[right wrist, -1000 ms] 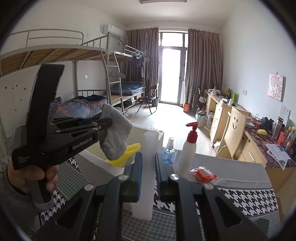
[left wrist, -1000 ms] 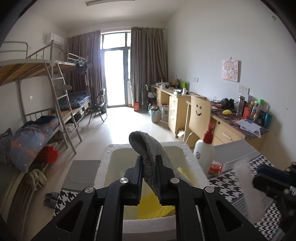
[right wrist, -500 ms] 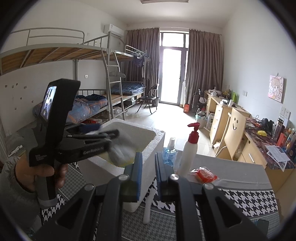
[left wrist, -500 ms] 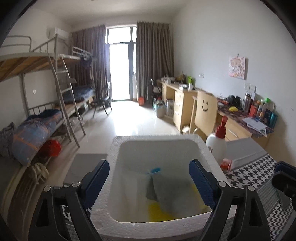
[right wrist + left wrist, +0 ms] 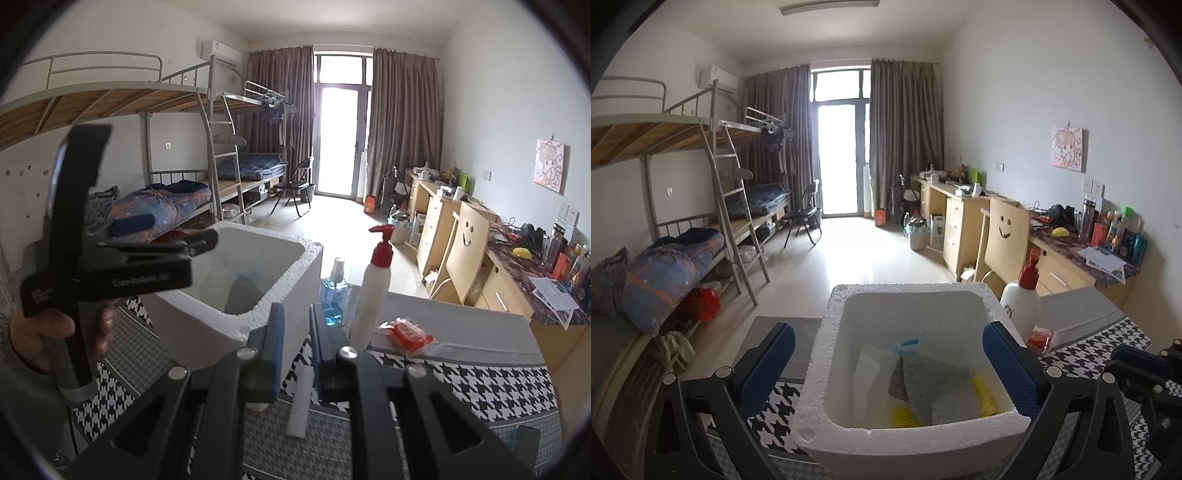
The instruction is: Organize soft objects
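Holding my left gripper (image 5: pixel 886 354) above the white foam box (image 5: pixel 820 369), I keep its jaws spread across the box mouth; they are opening at this moment with nothing between them. The grey cloth (image 5: pixel 934 387) lies loose inside the box, draped over a yellow item (image 5: pixel 905 417) and beside a white sheet (image 5: pixel 868 373), with a small blue clip (image 5: pixel 905 343) behind it. I judge this placement to be the purpose of the step: soft items are collected in one deep container so they cannot slide off the bench (image 5: pixel 480 380).

My right gripper (image 5: pixel 297 332) is clenched, its pads almost together. No item is visibly pinched between them. A white foam strip (image 5: pixel 299 402) lies on the checked cloth directly below the fingers, and I judge it a likely next candidate for the box. The white pump bottle (image 5: pixel 373 291), blue spray bottle (image 5: pixel 334 295) and red packet (image 5: pixel 410 332) stand just beside the box.
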A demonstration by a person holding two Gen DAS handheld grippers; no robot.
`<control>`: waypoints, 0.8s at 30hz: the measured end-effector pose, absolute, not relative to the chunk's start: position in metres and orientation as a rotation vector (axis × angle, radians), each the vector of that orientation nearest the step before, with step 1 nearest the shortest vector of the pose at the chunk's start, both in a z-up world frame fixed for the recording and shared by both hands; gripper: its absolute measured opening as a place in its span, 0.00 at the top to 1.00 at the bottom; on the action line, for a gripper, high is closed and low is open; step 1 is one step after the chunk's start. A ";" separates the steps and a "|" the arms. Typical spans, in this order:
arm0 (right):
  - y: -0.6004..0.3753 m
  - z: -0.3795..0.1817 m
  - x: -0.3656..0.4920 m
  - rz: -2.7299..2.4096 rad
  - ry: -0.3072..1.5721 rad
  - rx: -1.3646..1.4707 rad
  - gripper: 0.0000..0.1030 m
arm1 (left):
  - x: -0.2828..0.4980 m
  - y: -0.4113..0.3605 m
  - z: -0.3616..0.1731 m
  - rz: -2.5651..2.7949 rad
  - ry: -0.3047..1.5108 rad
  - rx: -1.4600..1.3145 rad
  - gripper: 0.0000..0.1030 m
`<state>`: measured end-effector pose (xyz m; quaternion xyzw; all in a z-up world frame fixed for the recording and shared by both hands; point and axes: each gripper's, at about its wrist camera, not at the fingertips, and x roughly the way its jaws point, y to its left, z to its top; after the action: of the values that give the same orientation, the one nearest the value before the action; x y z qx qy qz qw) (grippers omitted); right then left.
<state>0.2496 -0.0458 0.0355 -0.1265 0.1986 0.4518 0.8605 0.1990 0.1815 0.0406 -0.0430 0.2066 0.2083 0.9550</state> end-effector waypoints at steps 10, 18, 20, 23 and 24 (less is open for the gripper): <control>-0.044 0.019 0.256 0.938 0.476 -0.264 0.50 | 0.188 0.180 0.038 0.420 0.410 -0.100 0.01; -0.041 -0.005 0.268 0.917 0.563 -0.271 0.50 | 0.180 0.178 0.039 0.408 0.395 -0.105 0.01; -0.039 -0.012 0.270 0.911 0.583 -0.280 0.50 | 0.178 0.177 0.038 0.409 0.392 -0.105 0.01; -0.036 -0.023 0.274 0.899 0.616 -0.291 0.50 | 0.175 0.174 0.038 0.404 0.388 -0.106 0.01; -0.035 -0.025 0.274 0.895 0.621 -0.292 0.50 | 0.175 0.174 0.039 0.404 0.387 -0.105 0.01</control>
<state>0.2745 -0.0353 -0.0246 -0.1383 0.2945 0.4243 0.8451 0.1748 0.1737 0.0387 -0.0520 0.1910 0.1993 0.9597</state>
